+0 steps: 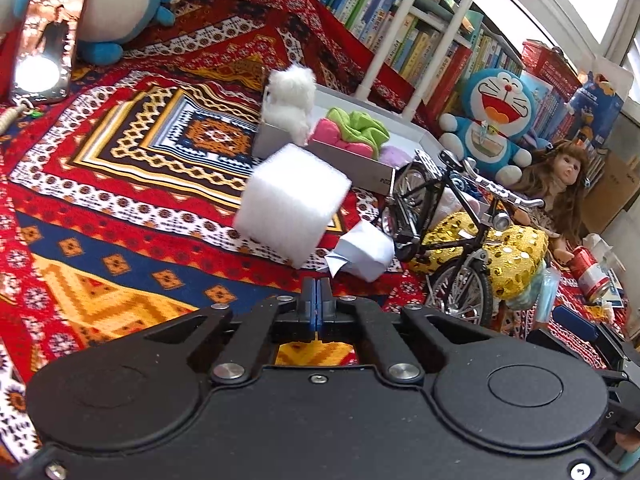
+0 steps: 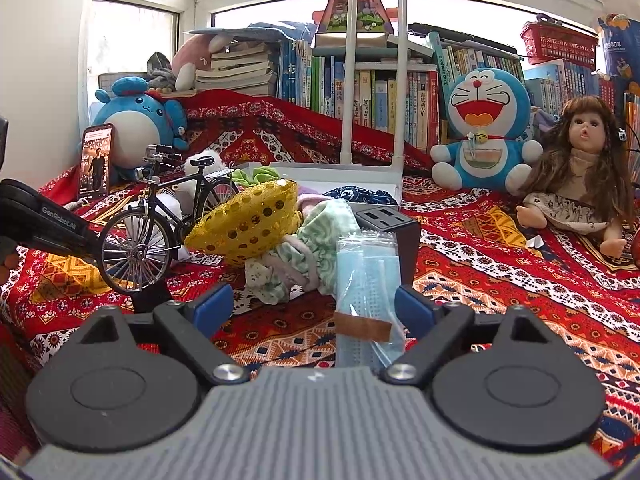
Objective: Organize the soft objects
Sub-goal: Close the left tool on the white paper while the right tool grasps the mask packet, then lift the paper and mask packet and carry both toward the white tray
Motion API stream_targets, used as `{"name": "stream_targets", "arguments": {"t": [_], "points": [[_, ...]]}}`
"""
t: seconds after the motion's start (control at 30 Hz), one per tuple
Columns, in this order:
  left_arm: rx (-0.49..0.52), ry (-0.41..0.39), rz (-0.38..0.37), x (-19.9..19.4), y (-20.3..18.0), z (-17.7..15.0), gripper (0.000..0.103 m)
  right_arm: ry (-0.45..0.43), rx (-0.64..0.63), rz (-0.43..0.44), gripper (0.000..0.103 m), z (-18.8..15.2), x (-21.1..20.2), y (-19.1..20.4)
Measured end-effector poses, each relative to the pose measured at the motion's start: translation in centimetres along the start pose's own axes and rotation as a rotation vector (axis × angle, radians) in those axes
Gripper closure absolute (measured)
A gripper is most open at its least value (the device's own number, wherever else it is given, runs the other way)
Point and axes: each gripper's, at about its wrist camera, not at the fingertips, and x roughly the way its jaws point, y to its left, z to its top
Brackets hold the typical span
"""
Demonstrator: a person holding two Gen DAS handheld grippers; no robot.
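My left gripper [image 1: 319,286] has its jaws pressed together with nothing between them. At twelve o'clock from it a white foam block [image 1: 292,204] lies on the patterned cloth [image 1: 120,200], and crumpled paper [image 1: 362,254] lies at one o'clock. Farther at twelve o'clock the white tray [image 1: 360,160] holds a fluffy white toy [image 1: 290,100] and pink and green fabric pieces [image 1: 352,132]. The toy bicycle [image 1: 444,216] stands at two o'clock. My right gripper [image 2: 314,306] has jaws wide apart; a bagged blue mask [image 2: 366,280] stands between them, beside the right finger. Behind it, a yellow sequin piece [image 2: 248,224] and green cloth [image 2: 316,240] block the tray.
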Motion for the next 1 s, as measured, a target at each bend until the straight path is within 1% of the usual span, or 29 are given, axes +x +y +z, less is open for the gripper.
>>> {"name": "stream_targets", "arguments": {"t": [0.17,0.27,0.33,0.4,0.47,0.67,0.73,0.83,0.9,0.97,1.0], "points": [[0.005,-0.012,0.02,-0.8,0.5,-0.1,0.103,0.0,0.001,0.001,0.013,0.0,0.1,0.1],[0.015,-0.016,0.016,-1.0,0.5,-0.1,0.102,-0.001,0.003,0.0,0.013,0.0,0.1,0.1],[0.024,-0.018,0.003,-1.1,0.3,-0.1,0.101,-0.001,0.006,0.0,0.013,0.0,0.1,0.1],[0.039,-0.022,-0.014,-1.2,-0.1,-0.1,0.097,0.0,0.007,-0.002,0.013,0.0,0.1,0.1],[0.061,-0.024,-0.017,-1.1,-0.6,-0.1,0.093,-0.001,0.006,-0.004,0.013,0.0,0.1,0.1],[0.118,-0.018,-0.01,-0.4,-2.0,-0.1,0.092,0.003,0.011,-0.007,0.013,0.0,0.1,-0.1],[0.132,-0.011,-0.002,-0.1,-2.3,0.0,0.091,0.004,0.012,-0.008,0.013,0.0,0.1,-0.2],[0.152,-0.014,0.022,0.4,-2.7,0.1,0.086,0.005,0.016,-0.011,0.013,-0.1,0.2,-0.3],[0.178,-0.032,0.038,0.6,-3.0,0.1,0.076,0.007,0.02,-0.011,0.013,0.0,0.3,-0.3],[0.209,-0.051,0.055,0.8,-3.4,0.1,0.07,0.009,0.022,-0.009,0.013,-0.1,0.4,-0.4],[0.221,-0.052,0.063,1.1,-3.6,0.2,0.069,0.01,0.023,-0.009,0.013,0.0,0.4,-0.4]]}}
